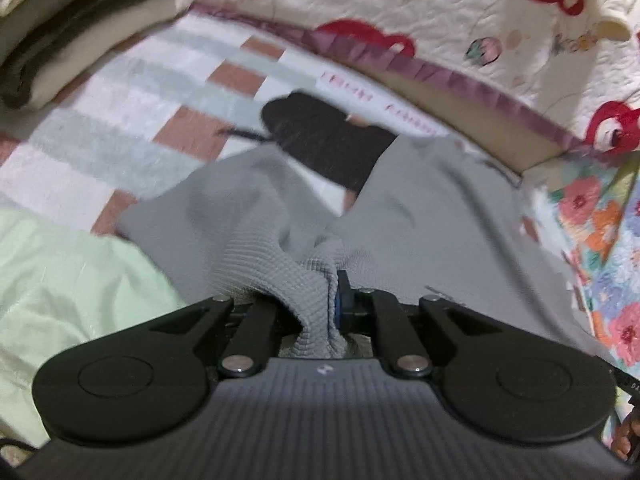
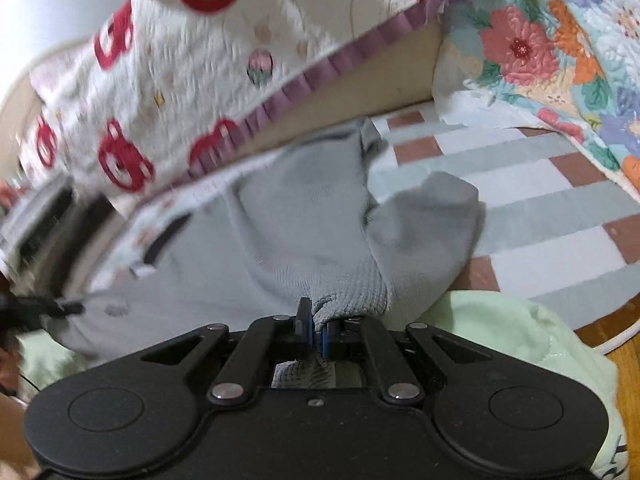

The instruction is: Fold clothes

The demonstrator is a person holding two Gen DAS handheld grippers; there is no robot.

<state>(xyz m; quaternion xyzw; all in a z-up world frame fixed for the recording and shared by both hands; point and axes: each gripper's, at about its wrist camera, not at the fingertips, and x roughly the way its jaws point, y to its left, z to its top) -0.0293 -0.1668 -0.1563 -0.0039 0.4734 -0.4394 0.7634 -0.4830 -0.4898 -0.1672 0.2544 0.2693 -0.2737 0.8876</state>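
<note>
A grey knit garment lies across a checked bed cover, bunched where it is gripped. In the left wrist view my left gripper is shut on a ribbed edge of it, and the cloth hides most of the left finger. In the right wrist view my right gripper is shut on another ribbed edge of the same grey garment, which rises in a fold toward the jaws. A black piece of clothing lies partly under the grey one.
A pale green cloth lies at the near side, also seen as the pale green cloth. A quilt with red bear prints borders the far side. A floral quilt is at the right. Folded dark and beige clothes are stacked at top left.
</note>
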